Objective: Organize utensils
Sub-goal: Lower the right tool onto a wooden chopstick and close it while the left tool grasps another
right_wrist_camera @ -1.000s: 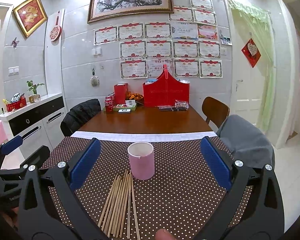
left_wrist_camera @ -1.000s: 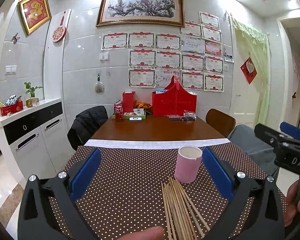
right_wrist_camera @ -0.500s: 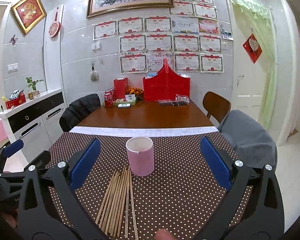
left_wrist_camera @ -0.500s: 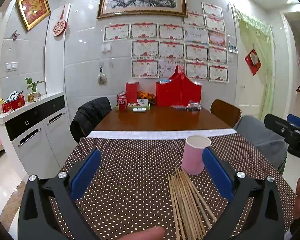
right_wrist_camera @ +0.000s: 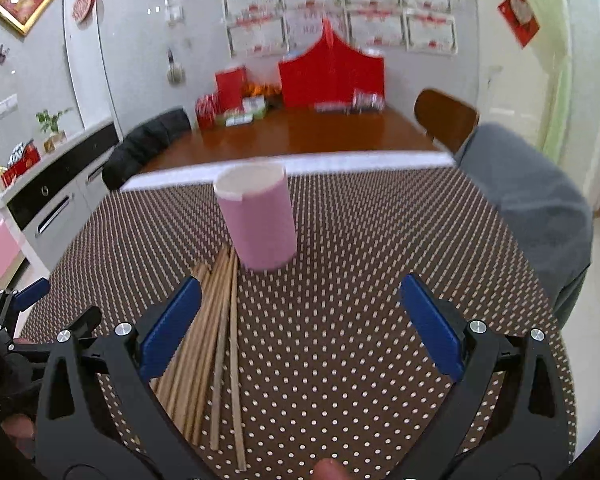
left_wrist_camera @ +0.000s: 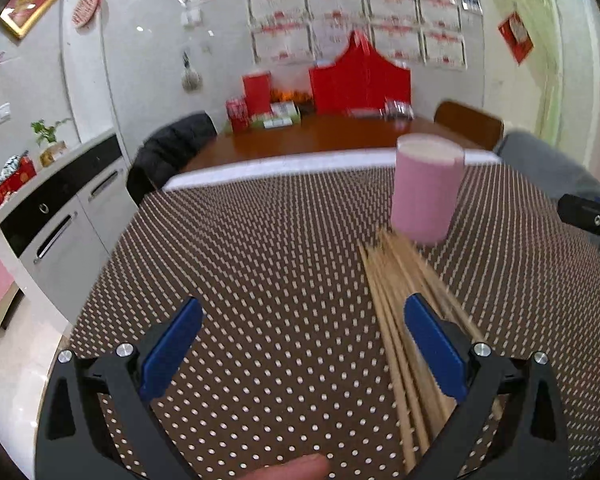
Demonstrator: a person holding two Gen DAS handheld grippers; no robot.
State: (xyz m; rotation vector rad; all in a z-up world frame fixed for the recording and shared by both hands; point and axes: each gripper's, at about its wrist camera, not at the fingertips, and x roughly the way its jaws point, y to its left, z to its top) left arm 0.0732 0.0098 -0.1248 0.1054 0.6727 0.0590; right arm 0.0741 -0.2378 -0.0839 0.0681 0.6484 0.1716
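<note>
A pink cup (left_wrist_camera: 426,190) stands upright on the brown dotted tablecloth (left_wrist_camera: 260,260); it also shows in the right wrist view (right_wrist_camera: 258,216). A bundle of several wooden chopsticks (left_wrist_camera: 400,320) lies flat just in front of the cup, also seen in the right wrist view (right_wrist_camera: 208,344). My left gripper (left_wrist_camera: 304,336) is open and empty, low over the cloth, its right finger over the chopsticks. My right gripper (right_wrist_camera: 300,320) is open and empty, facing the cup, its left finger over the chopsticks.
Beyond the cloth is bare wooden table (right_wrist_camera: 300,136) with red boxes (right_wrist_camera: 332,76) and cans at the far end. A chair with a grey garment (right_wrist_camera: 528,196) is at the right, a chair with a black jacket (right_wrist_camera: 144,144) at the left, and a white cabinet (left_wrist_camera: 52,216) further left.
Both grippers have dropped and tilted down toward the table and moved closer to the cup and chopsticks. The views are motion-blurred. Both stay open.
</note>
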